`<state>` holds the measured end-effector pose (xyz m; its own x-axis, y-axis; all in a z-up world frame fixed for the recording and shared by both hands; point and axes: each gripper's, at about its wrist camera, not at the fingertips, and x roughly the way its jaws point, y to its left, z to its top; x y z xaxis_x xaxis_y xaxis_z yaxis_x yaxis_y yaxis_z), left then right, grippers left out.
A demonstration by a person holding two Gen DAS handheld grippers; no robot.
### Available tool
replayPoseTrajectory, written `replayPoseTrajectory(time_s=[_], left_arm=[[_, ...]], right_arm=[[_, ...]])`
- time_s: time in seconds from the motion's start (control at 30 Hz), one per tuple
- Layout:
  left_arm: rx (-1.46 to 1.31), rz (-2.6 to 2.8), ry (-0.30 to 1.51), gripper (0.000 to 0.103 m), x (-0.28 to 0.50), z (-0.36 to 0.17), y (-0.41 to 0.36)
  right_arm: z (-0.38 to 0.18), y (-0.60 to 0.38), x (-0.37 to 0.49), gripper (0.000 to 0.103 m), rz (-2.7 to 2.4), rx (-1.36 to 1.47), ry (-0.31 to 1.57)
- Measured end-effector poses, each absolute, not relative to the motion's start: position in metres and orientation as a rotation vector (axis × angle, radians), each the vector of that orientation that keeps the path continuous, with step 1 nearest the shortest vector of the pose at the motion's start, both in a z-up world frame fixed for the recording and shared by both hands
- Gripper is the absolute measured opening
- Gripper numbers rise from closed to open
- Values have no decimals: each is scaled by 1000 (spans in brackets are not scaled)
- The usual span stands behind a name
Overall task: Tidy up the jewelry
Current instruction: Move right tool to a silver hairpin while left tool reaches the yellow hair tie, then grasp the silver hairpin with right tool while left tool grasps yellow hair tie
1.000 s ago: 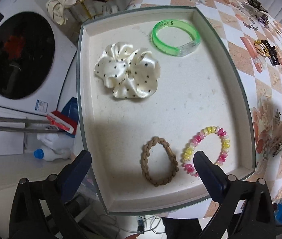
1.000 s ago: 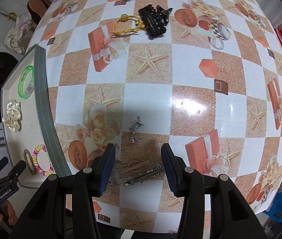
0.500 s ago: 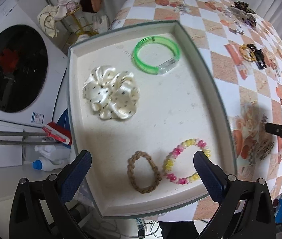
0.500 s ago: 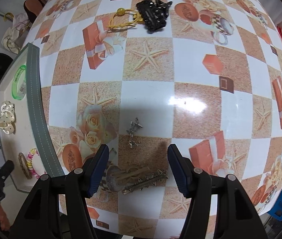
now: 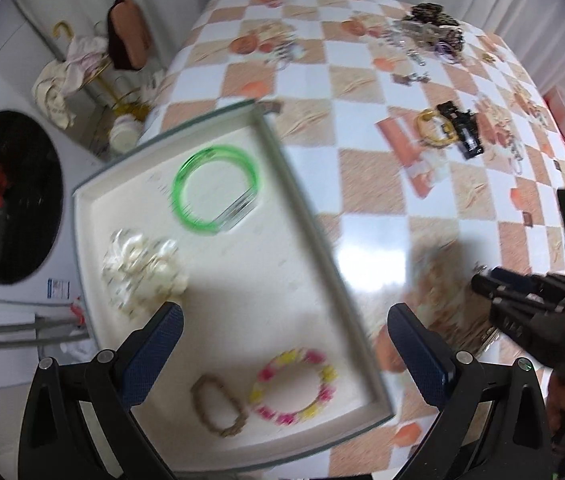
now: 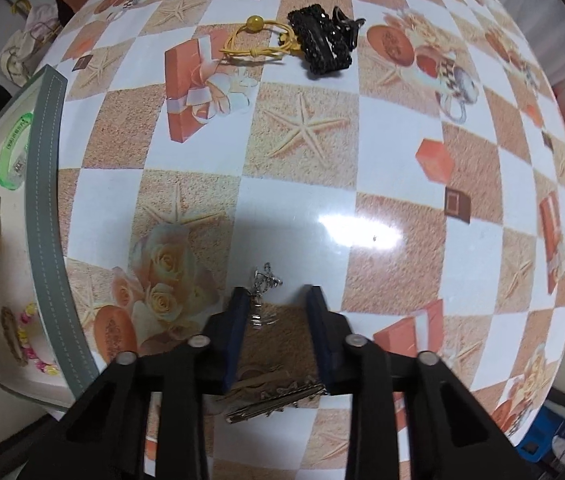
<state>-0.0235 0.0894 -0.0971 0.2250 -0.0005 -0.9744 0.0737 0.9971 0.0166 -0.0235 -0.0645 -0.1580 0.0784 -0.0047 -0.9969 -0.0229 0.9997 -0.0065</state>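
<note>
1. Four pieces are seen in the tray at the left: a green bangle, a cream scrunchie, a brown band and a bead bracelet. All are smeared by blur, since the left view has swung rightward over the table within the last second.
2. The left gripper is held empty, jaws wide, above the tray's near end.
3. The right gripper has been lowered over the hair clips. Its jaws have just been closing and now stand narrow, with the silver charm at their tips; a pickup appears under way.
4. Whether the pads touch the clips cannot be told: the clips are half hidden behind the fingers.
5. The yellow tie and black clip are left unsorted farther off.
</note>
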Motion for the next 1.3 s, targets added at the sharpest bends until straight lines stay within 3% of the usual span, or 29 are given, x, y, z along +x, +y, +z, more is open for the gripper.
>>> replayPoseTrajectory(time_s=[0.1, 0.53, 0.7, 0.77, 1.03, 1.23, 1.3], left_arm=[[72, -76, 1334, 103, -10, -96, 72], [145, -205, 1303, 103, 62, -117, -23], [56, -193, 1337, 103, 88, -131, -35], [20, -165, 1342, 94, 97, -136, -36], [317, -235, 1237, 94, 97, -146, -69], [411, -311, 1245, 63, 101, -165, -87], [393, -333, 1242, 58, 101, -164, -87]], right_arm=[[-157, -63, -23, 16, 20, -31, 1484], [-150, -120, -28, 16, 1, 75, 1469], [-149, -138, -27, 16, 9, 117, 1468], [-150, -141, -26, 16, 15, 130, 1467], [-153, -165, -22, 16, 37, 180, 1469], [-155, -180, -20, 15, 38, 204, 1468], [-159, -179, -22, 15, 36, 209, 1468]])
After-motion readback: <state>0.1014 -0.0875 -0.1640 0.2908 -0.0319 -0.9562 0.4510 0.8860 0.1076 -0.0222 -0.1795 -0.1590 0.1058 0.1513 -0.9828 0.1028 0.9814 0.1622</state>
